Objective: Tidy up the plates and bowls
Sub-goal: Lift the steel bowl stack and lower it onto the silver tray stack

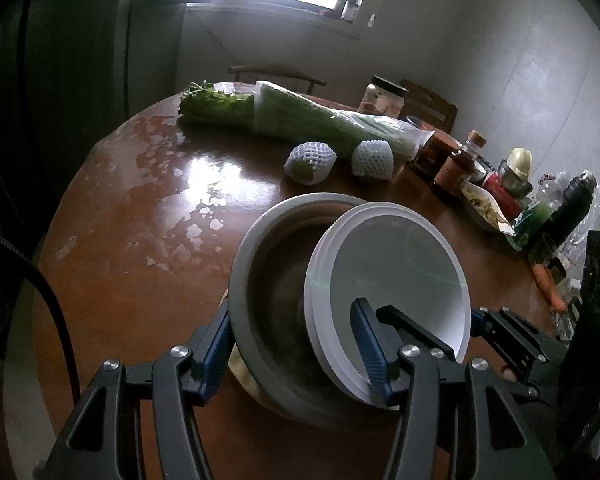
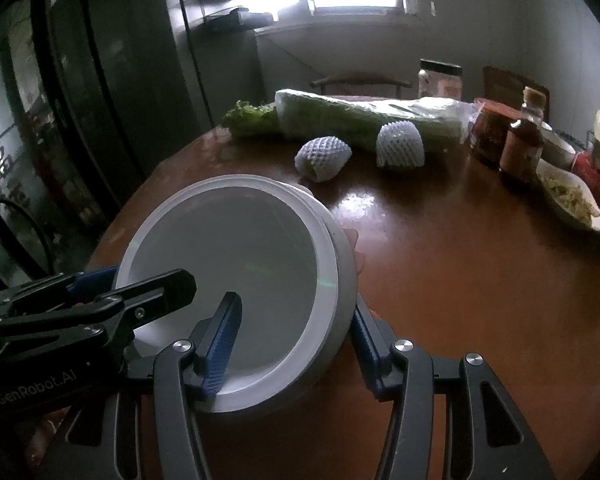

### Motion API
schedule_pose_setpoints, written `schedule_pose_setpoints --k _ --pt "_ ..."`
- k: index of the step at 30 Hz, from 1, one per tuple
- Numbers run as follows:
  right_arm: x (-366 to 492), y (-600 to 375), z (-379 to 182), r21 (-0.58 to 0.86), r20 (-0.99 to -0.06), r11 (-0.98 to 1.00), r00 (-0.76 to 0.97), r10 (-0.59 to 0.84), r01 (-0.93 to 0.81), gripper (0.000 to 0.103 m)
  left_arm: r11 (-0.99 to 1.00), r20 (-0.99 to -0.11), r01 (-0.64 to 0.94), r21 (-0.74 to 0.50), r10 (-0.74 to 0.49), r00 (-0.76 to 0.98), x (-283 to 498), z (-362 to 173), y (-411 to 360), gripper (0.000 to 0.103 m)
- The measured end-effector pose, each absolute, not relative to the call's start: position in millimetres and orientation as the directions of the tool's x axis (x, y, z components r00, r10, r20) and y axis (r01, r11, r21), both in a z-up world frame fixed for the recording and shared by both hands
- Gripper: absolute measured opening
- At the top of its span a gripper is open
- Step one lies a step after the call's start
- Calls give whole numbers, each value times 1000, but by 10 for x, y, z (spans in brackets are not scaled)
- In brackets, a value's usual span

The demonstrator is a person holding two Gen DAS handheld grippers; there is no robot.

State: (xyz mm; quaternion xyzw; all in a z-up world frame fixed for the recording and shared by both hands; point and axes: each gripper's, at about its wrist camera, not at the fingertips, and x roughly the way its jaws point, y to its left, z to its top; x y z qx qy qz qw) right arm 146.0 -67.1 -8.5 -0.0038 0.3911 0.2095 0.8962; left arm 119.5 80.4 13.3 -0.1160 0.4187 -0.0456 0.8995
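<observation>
Blue pads of the left gripper point(image 1: 296, 356) straddle the near wall of a grey bowl point(image 1: 256, 384): one pad outside it on the left, the other inside, pressed against the white plates point(image 1: 396, 280) that lean tilted in the bowl. It is clamped on bowl and plates together. The right gripper point(image 2: 296, 344) grips from the other side, one pad on the plates' face, the other against the bowl's outer wall point(image 2: 346, 292).

Only the left view shows the bowl's dark inside and the plates' stacked rims; the right view shows the top plate nearly face-on, hiding the bowl's hollow. Each view catches the other gripper at its edge.

Beyond, on the brown table point(image 1: 140, 280), lie two foam-netted fruits point(image 1: 310, 162), bagged celery point(image 1: 300, 120), a jar point(image 1: 382, 98) and bottles point(image 1: 460, 164). A carrot point(image 1: 548, 284) shows in the left view alone.
</observation>
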Motion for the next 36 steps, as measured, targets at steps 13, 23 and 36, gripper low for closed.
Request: schedule_pose_setpoints --k 13,23,36 --pt "1476 -658 -81 148 -699 915 615 365 -375 55 967 -743 -22 -253 -180 645 1206 119 825 57" --pt "1424 -729 13 122 -672 923 654 347 -365 58 964 -723 -7 -265 -193 664 1113 193 793 57" --pt "1216 -896 226 117 -620 927 703 349 -357 60 981 -684 -63 -185 -83 725 877 409 766 58"
